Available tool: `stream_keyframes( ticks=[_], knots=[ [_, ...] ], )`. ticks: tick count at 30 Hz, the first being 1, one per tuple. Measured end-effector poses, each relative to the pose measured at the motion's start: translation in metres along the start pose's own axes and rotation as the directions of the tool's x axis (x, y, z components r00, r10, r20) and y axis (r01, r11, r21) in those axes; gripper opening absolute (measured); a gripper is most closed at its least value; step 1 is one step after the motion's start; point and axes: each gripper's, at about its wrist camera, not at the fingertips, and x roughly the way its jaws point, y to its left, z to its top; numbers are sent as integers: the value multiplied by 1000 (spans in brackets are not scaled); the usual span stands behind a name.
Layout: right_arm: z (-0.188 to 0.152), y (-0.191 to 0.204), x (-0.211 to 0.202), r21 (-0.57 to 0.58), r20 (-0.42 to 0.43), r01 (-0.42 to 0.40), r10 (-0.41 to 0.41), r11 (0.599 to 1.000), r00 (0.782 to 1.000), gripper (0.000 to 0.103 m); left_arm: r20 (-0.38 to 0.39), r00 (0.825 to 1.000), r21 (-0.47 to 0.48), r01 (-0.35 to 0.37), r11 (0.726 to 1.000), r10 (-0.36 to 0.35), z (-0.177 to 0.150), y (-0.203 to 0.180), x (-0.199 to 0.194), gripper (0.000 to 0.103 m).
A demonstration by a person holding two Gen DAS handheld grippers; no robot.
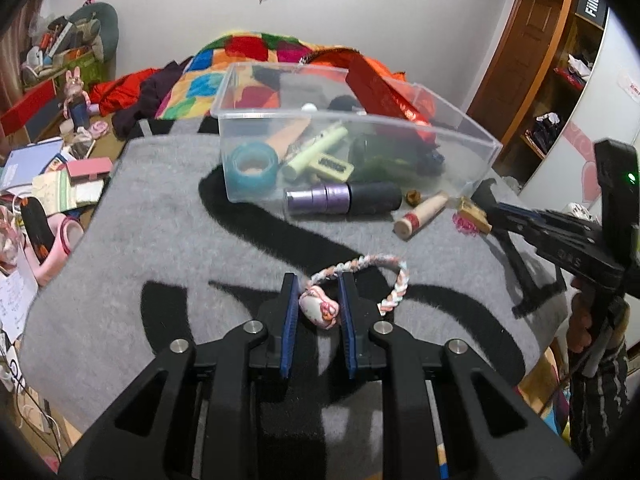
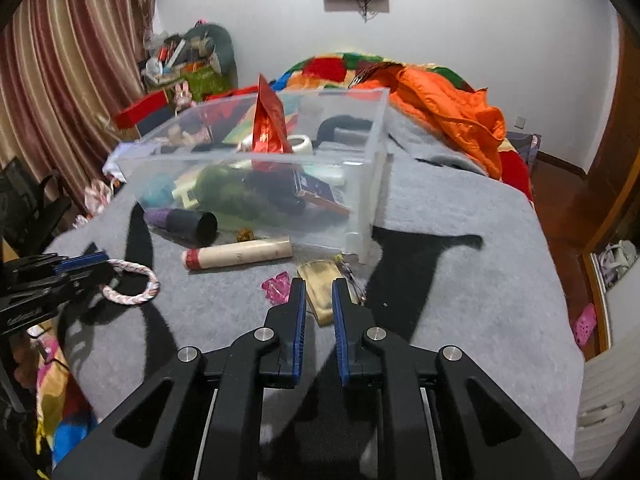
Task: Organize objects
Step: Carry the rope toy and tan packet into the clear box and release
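Grey felt blanket with black patterning (image 1: 160,216) covers the bed, and a patchwork quilt of bright squares (image 1: 224,68) lies behind it under a white wall. On the blanket stands a clear plastic storage box (image 1: 468,148) already holding a teal roll of tape (image 1: 253,166), a pale green tube (image 1: 316,147) and a shiny red foil packet (image 2: 269,124). Just in front of the box lie a purple and black cylinder (image 1: 344,198) and a cream wooden tube with a red band (image 1: 420,216).

The left tool (image 1: 318,304) is clenched on a small pink-and-white charm (image 1: 320,307), which hangs on a braided pink and white cord loop (image 1: 394,280) resting on the blanket.

The right tool (image 2: 319,300) has its pads drawn in on a flat gold pouch (image 2: 320,280), gripping it, with a crumpled magenta wrapper (image 2: 276,287) just beside it.
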Motion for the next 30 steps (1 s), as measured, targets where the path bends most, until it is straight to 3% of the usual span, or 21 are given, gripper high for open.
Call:
stream_keyframes(
  ticks=[3, 5, 7, 12, 14, 18, 27, 30],
  knots=[
    [4, 1, 10, -22, -16, 26, -26, 999, 1000, 15, -10, 1000, 17, -12, 1000, 12, -2, -3, 4, 25],
    [5, 0, 13, -33, -29, 39, -40, 999, 999, 27, -11, 1000, 22, -5, 1000, 5, -1, -5, 5, 40],
    [4, 0, 15, -52, -32, 58, -60, 997, 998, 40, -5, 1000, 32, -6, 999, 6, -1, -7, 8, 43],
    [0, -6, 15, -39, -22, 25, -26, 999, 999, 39, 17, 999, 61, -47, 997, 46, -1, -15, 14, 43],
    [0, -10, 15, -16, -26, 6, -6, 1000, 1000, 28, 24, 998, 75, -56, 996, 54, -2, -18, 14, 34],
    [-4, -11, 12, 2, -21, 0, 0, 1000, 1000, 27, 25, 998, 79, -57, 995, 55, -4, -19, 12, 19],
    [-23, -4, -22, 53, 21, -143, 142, 988, 990, 26, 28, 1000, 52, -3, 999, 1, -5, -20, 2, 17],
    [-32, -2, -35, 56, 36, -158, 156, 986, 987, 25, 38, 999, 63, 12, 998, -14, -4, -27, -3, 17]
  ],
)
